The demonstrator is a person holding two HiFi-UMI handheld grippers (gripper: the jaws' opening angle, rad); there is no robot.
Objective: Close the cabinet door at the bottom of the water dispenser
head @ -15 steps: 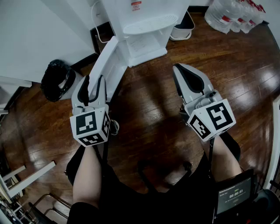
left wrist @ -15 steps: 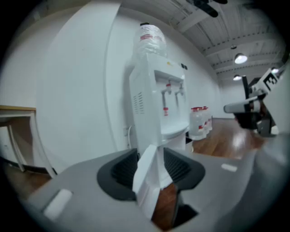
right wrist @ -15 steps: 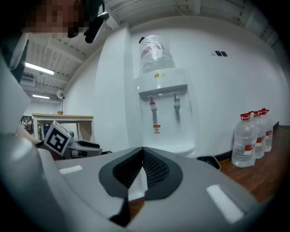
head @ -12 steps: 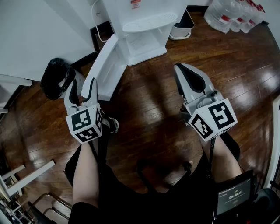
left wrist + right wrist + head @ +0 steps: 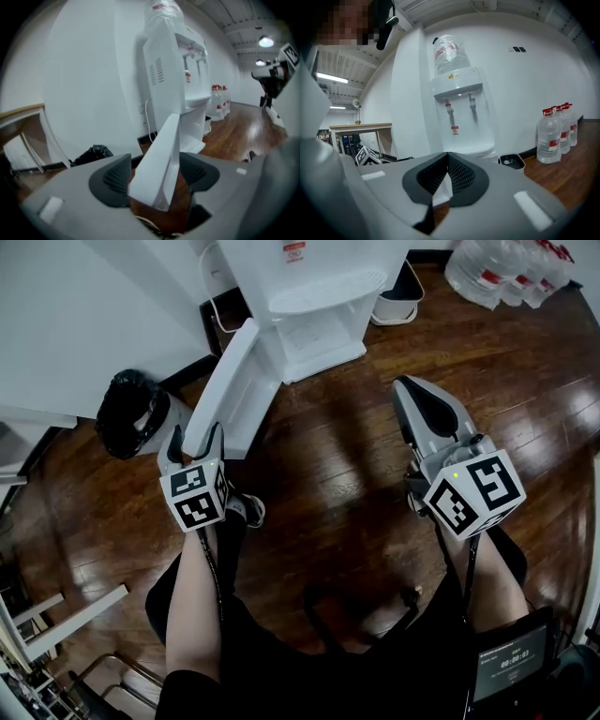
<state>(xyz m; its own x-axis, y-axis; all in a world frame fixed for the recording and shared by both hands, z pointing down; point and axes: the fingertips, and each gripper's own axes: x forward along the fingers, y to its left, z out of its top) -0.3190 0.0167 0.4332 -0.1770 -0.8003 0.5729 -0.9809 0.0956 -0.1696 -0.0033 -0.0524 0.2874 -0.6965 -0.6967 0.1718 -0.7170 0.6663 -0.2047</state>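
Dark wooden floor [image 5: 328, 456] under water dispenser [image 5: 319, 306], black bin bag [image 5: 127, 413], small bin [image 5: 398, 298], water bottles [image 5: 506, 268].

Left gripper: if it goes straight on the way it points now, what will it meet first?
The open cabinet door. Its free edge stands between the open jaws of the left gripper, so it would probably meet that edge almost at once, though depth is unclear.

White, flat cabinet door [image 5: 228, 388] of the white plastic water dispenser [image 5: 323, 268]: swung wide open at the base, hinged at the cabinet's left edge, exposing the bottom compartment.
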